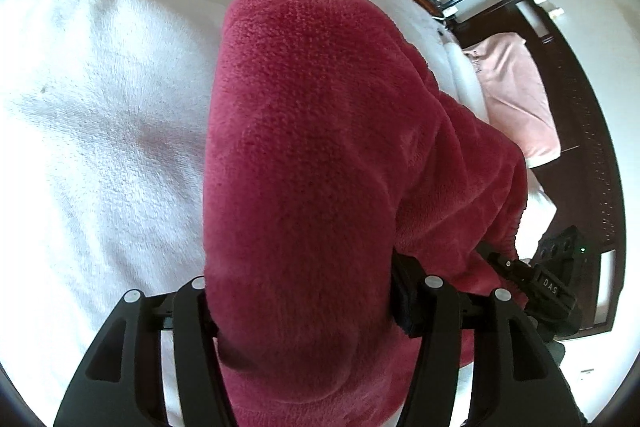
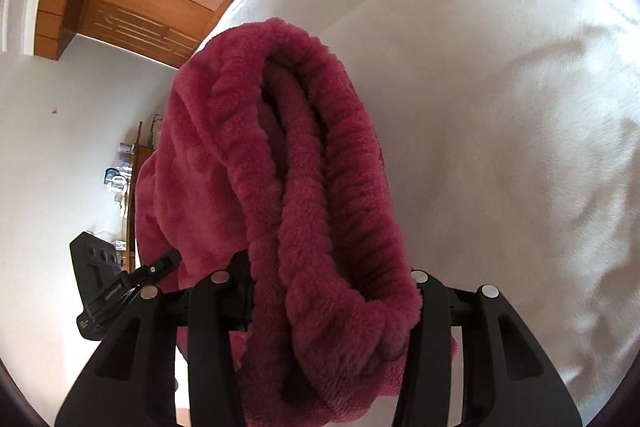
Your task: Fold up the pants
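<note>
Currently I hold the red fleece pants [image 1: 304,155] in both tools, lifted above the white bed cover [image 1: 100,99]. My left gripper [image 1: 308,311] has a thick bundle of fleece filling the gap between its fingers; the pads appear to press on the cloth, so I judge the grip as closed on the pants. My right gripper [image 2: 320,303] is clamped on the ribbed elastic waistband [image 2: 352,163], which loops forward from the jaws in several stacked layers. In the left wrist view the right tool shows at the lower right, beside the hanging cloth; in the right wrist view the left tool shows at the lower left, so the two grips sit near each other along one edge of the garment. A pink cloth [image 1: 516,95] lies on the dark wooden bed frame [image 1: 576,75] further off and is not part of this step. To do the step well, I would keep both grips firm, bring the two tools level with each other, and draw them apart enough to take slack out of the held edge before lowering. I would then lay the hanging part on the bed cover first and carry the waistband over it, releasing only once the layers lie flat. Thick fleece may slip or bunch if either grip loosens early.
</note>
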Demonstrator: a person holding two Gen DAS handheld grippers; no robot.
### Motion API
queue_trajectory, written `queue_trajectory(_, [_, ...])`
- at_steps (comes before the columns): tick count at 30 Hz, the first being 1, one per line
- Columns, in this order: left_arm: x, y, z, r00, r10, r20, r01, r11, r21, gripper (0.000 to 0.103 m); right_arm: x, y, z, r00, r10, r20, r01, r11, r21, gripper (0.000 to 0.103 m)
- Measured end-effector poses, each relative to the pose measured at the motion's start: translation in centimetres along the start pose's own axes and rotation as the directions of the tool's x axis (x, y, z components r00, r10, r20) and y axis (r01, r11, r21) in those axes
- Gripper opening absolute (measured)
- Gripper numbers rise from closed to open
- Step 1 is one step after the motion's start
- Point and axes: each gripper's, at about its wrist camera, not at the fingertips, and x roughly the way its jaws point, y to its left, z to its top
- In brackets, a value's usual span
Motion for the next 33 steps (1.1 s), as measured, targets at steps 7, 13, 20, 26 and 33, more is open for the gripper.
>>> queue_trajectory(7, [0.8,-0.2,0.4,0.999,0.045,0.003,-0.045,0.999,0.027,0.077,0.6,-0.1,-0.1,1.0,-0.011,0.006,0.011,1.0,0.023,0.049])
queue_trajectory(13, [-0.9,-0.7,0.1,0.996,0.094,0.004,-0.094,0.995,0.03,0.077,-0.8,1.6,2.5,0.994,-0.091,0.065,0.093,0.995,-0.026,0.055])
queue_trajectory(20, [-7.0,-1.2,-1.9,0.966,0.192,0.173,-0.196,0.981,0.004,0.077,-7.3,7.1,1.8,0.929,-0.242,0.282,0.298,0.938,-0.178,0.058])
queue_trajectory(26, [-7.6,-5.5,-5.3,0.947,0.225,0.23,-0.262,0.954,0.145,0.077,-7.2,12.7,-1.3,0.951,-0.174,0.258,0.268,0.876,-0.4,0.058])
queue_trajectory(33, [-2.5,-6.4,-7.8,0.946,0.281,0.163,-0.315,0.915,0.251,0.077,-2.4,10.9,-2.0,0.945,-0.275,0.178,0.324,0.864,-0.385,0.058])
